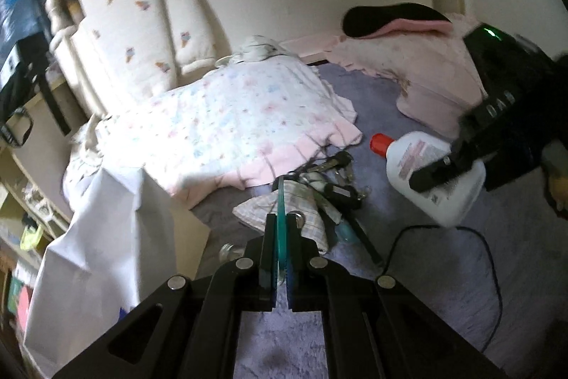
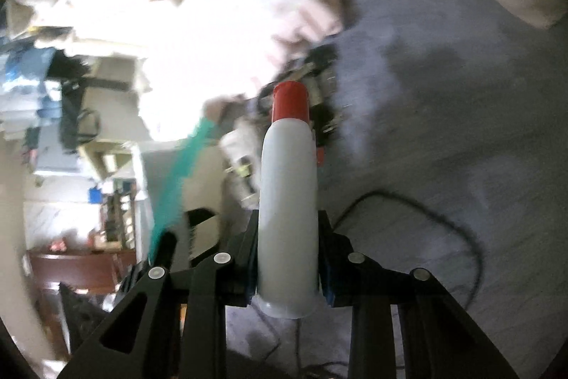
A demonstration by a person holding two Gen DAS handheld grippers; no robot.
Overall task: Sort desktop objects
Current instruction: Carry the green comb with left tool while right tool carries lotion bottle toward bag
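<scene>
left tongs pinch teal strip | right tongs pinch bottle | purple sheet (bedroom)

White bottle with red cap, clamped upright-forward, thin green strip pinched edge-on above purple surface

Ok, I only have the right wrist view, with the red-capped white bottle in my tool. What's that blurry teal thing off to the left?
Observer: The left tool is shut on it. It's a thin teal strip, edge-on between the pads.
Operator: Does the bottle have a label? I only see its narrow side.
Observer: Yes, the white bottle has a printed label with pinkish blocks on its broad face.
Operator: What lies below the left tool?
Observer: A checked cloth and what looks like a bunch of keys, on the purple-grey cover.
</scene>
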